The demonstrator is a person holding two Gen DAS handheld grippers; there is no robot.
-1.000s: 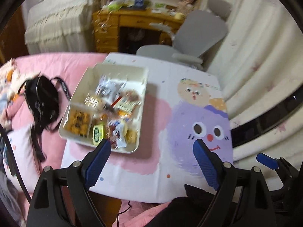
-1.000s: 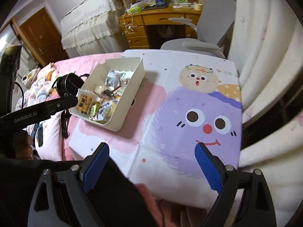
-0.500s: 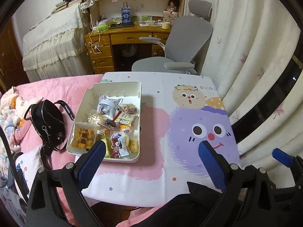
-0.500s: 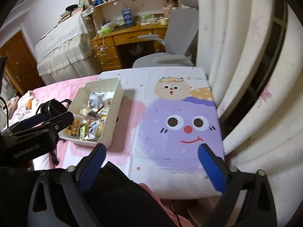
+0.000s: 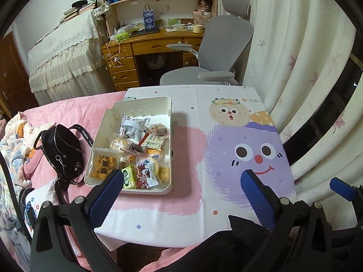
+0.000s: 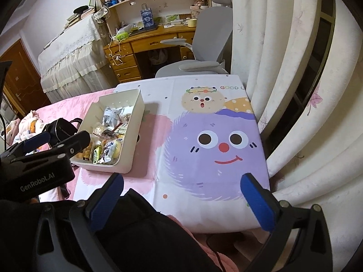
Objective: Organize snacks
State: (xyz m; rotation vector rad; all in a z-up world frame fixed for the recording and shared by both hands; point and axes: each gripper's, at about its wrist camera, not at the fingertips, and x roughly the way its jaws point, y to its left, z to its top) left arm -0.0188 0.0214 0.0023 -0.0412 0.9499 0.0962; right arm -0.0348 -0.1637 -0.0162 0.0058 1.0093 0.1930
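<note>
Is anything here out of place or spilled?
Nothing is spilled. The snacks lie jumbled, overlapping, inside the white bin, not sorted. A black handbag rests on the pink bedding beside it.

— Where are the snacks?

— All in one white tray (image 5: 168, 122), a rectangle with rounded corners and raised walls, lying flat on the left part of the cartoon-printed table.

— What's inside?

— A loose heap of wrapped packets. At the near left corner lies an orange-yellow biscuit pack (image 5: 104, 163); beside it a small green packet (image 5: 128, 178). A grey-and-white pouch (image 5: 133, 127) sits towards the far end, with a clear-wrapped round pastry (image 5: 158, 128) just right of it.

— Sorted?

— No, overlapping and tilted.
</note>
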